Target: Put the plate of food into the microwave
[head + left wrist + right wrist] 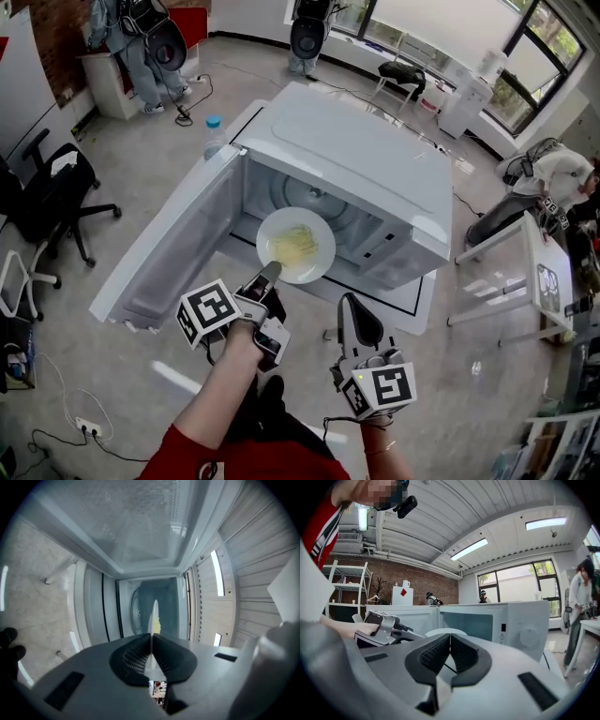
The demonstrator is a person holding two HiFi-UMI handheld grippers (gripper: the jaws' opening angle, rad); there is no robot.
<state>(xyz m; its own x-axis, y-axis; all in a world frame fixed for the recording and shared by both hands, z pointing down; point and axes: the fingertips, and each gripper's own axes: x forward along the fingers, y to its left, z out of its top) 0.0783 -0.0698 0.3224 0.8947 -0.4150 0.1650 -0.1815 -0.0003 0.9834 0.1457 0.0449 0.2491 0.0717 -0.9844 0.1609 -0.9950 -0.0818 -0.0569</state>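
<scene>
Both left gripper [269,273] jaws pinch the plate [296,246] at the microwave [361,150]; right gripper [353,306] jaws touch.

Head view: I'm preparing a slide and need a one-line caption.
Left gripper holds a plate of food by its rim at the open microwave; right gripper hangs shut alongside.

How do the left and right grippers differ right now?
The left gripper grips the plate by its rim; the right gripper is shut on nothing. The left gripper reaches to the open microwave mouth; the right gripper hangs back, outside it. Both are shut and point toward the microwave.
</scene>
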